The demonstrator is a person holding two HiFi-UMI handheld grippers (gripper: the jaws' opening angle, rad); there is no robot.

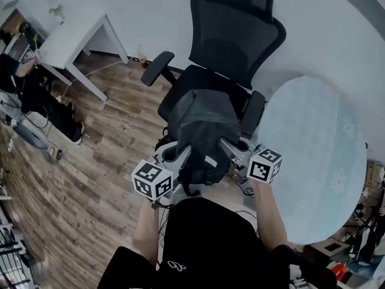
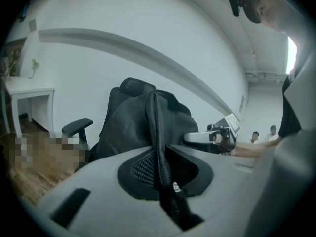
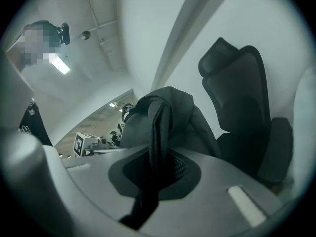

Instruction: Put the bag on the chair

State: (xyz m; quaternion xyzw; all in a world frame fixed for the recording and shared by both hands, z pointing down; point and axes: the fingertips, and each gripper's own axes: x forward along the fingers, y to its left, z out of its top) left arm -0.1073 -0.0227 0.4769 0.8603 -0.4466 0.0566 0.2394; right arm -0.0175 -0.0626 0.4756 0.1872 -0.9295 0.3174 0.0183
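Observation:
A black backpack [image 1: 201, 125] hangs between my two grippers, over the front edge of the black office chair's seat [image 1: 195, 80]. My left gripper [image 1: 183, 152] is shut on one of its shoulder straps [image 2: 158, 147], which runs up between the jaws to the bag [image 2: 123, 127]. My right gripper [image 1: 231, 149] is shut on the other strap [image 3: 157, 142], with the bag [image 3: 177, 110] just beyond it. The chair's backrest and headrest [image 3: 242, 93] rise behind the bag. Whether the bag's bottom touches the seat is hidden.
A white desk [image 1: 66, 35] stands at the back left on the wooden floor [image 1: 102, 161]. A pale round table [image 1: 319, 155] sits close on the right of the chair. The chair's left armrest [image 1: 157, 67] juts out. People [image 2: 261, 135] are far off in the room.

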